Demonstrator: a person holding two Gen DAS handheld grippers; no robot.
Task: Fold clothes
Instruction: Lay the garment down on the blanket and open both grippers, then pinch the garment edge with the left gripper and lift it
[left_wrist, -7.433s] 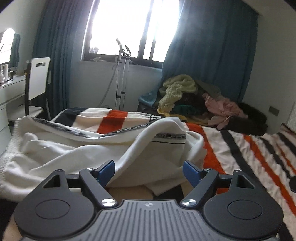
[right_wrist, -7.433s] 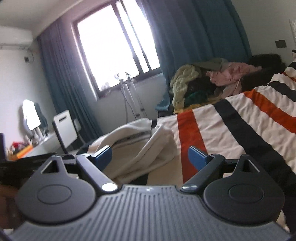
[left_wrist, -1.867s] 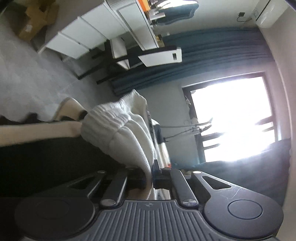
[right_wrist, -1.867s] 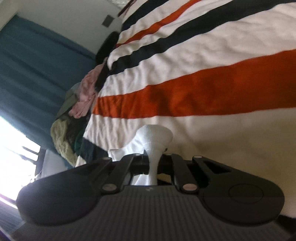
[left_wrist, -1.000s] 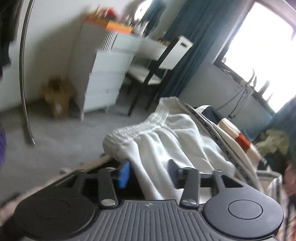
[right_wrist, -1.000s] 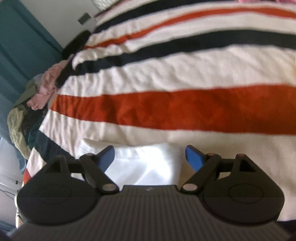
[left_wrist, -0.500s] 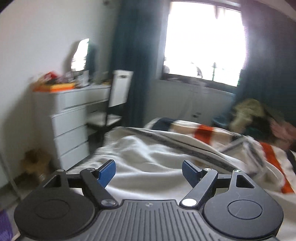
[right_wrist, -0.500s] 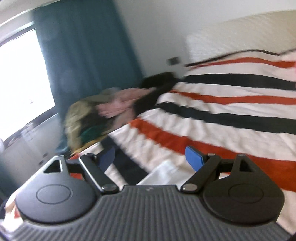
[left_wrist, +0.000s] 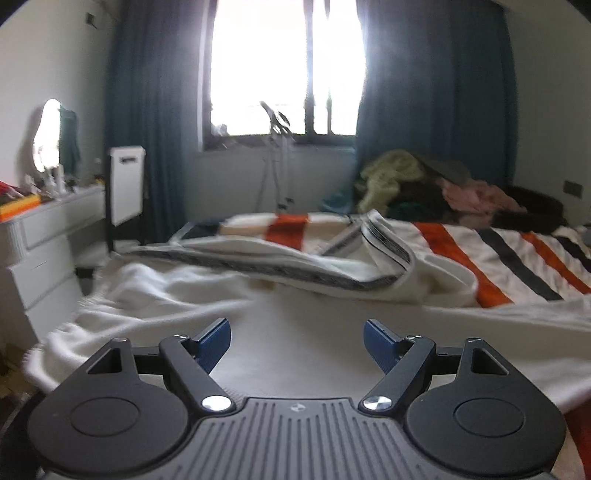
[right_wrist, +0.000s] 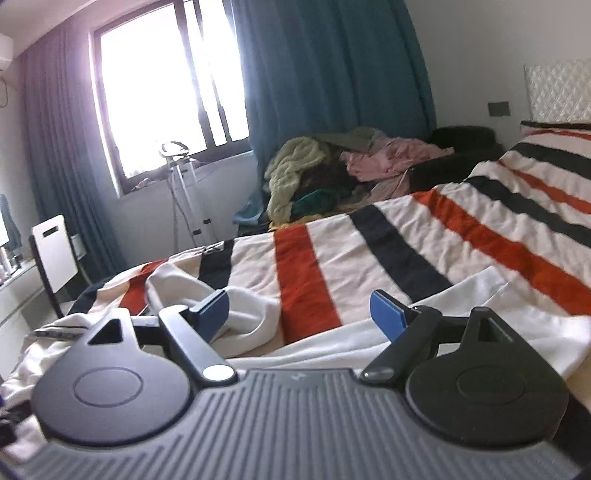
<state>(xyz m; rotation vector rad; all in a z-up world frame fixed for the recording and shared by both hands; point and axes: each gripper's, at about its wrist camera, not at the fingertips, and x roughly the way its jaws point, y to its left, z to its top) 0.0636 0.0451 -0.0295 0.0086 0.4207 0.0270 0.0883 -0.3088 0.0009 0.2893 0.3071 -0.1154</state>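
A white garment (left_wrist: 295, 306) with a dark patterned side stripe lies spread along the near edge of the striped bed, its far part bunched in folds. My left gripper (left_wrist: 297, 341) hangs open just above its flat near part, blue pads apart, nothing between them. In the right wrist view the same white garment (right_wrist: 480, 306) stretches across the bedspread (right_wrist: 424, 236). The right gripper (right_wrist: 301, 312) is open over it and holds nothing.
A pile of mixed clothes (left_wrist: 436, 188) sits at the far side of the bed under the blue curtain (right_wrist: 332, 74). A white dresser (left_wrist: 40, 243) and a chair (left_wrist: 125, 184) stand at the left. A metal stand (right_wrist: 184, 192) is below the window.
Both grippers were shut on the white garment about two seconds ago; they have let go, opened and levelled out, and the garment now lies on the bed.
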